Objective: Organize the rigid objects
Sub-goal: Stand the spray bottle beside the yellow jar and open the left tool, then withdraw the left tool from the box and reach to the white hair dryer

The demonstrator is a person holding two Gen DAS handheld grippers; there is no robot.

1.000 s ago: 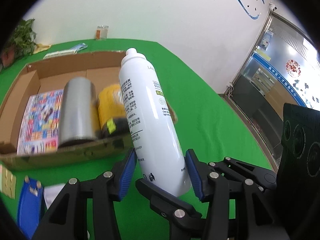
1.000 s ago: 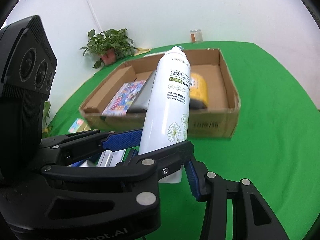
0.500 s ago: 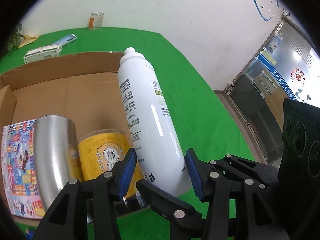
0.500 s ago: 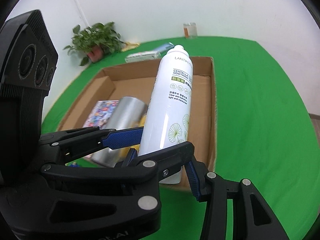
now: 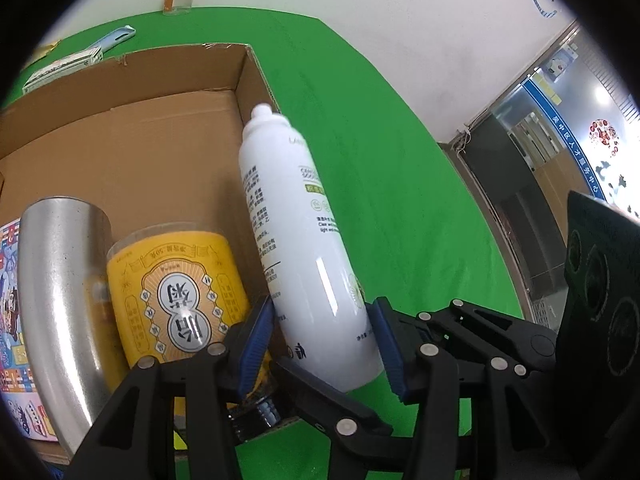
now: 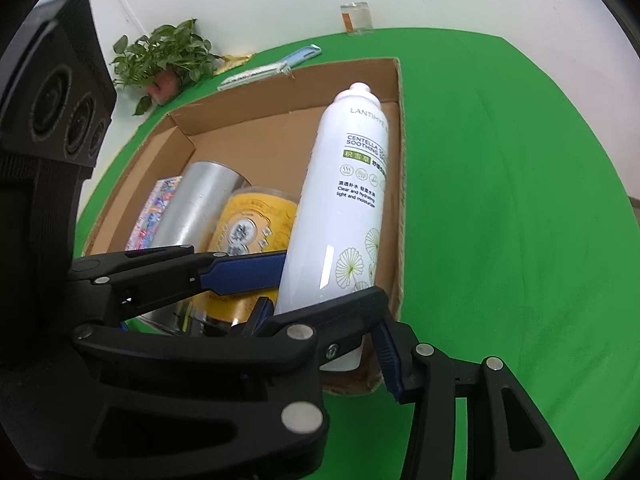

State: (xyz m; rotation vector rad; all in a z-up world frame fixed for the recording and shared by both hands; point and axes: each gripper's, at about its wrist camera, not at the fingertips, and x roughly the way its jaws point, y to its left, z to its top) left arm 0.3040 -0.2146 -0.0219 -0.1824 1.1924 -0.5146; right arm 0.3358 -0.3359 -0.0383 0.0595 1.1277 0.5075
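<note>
Item: tall white spray bottle [image 5: 308, 248], gripped low by both the left claw [image 5: 320, 340] and the right claw [image 6: 326, 300], the latter's jaws opening. Location: over brown cardboard box [image 6: 248, 100], beside yellow canister [image 5: 176, 296]. Step: placement. Next: lower, release.

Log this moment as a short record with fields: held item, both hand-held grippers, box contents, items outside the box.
held item: white spray bottle, tilted, over the box's right end
left hand-held gripper: pads on the bottle's lower body
right hand-held gripper: jaws opening, bottle's base between them
container: cardboard box, open top, on green table
box contents: steel cylinder, yellow can, colourful book
outside box: glass jar, potted plant
</note>
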